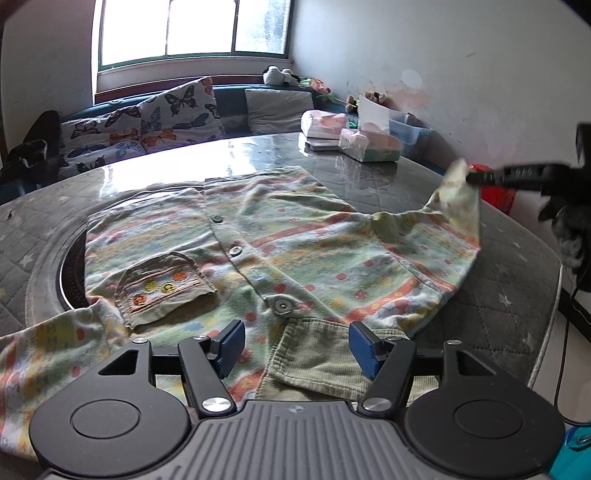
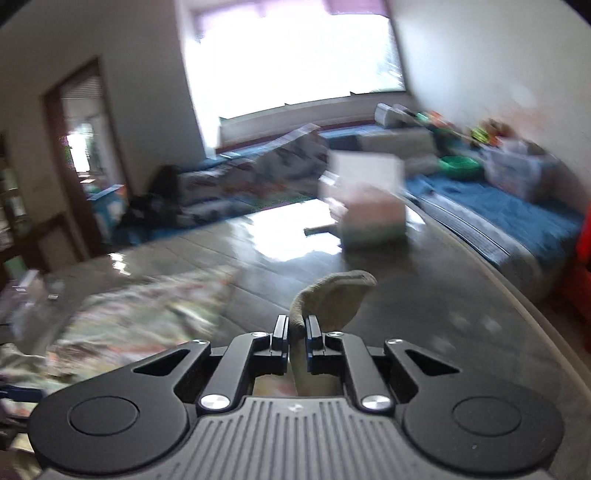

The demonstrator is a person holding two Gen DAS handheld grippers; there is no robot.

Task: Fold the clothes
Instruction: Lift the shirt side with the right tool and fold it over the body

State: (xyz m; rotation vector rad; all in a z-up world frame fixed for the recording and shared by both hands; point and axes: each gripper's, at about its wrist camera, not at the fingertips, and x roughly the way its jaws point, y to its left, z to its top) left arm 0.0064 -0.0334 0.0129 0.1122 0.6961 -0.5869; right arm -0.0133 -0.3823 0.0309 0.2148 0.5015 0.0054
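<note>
Left gripper (image 1: 296,345) spread above the shirt (image 1: 258,243); right gripper (image 2: 296,330) pinching its sleeve cuff (image 2: 332,299), lifted.

The shirt (image 2: 140,310) is smeared by motion blur in the right wrist view. Its near hem is hidden behind the left gripper (image 1: 295,347), and its left sleeve is cut off by the frame edge.

Both wrist views look low across the table (image 1: 369,173) toward the window (image 1: 192,27).

Soft printed cotton shirt (image 1: 258,251) with ribbed corduroy collar (image 1: 314,354); glossy tabletop (image 1: 229,155).
</note>
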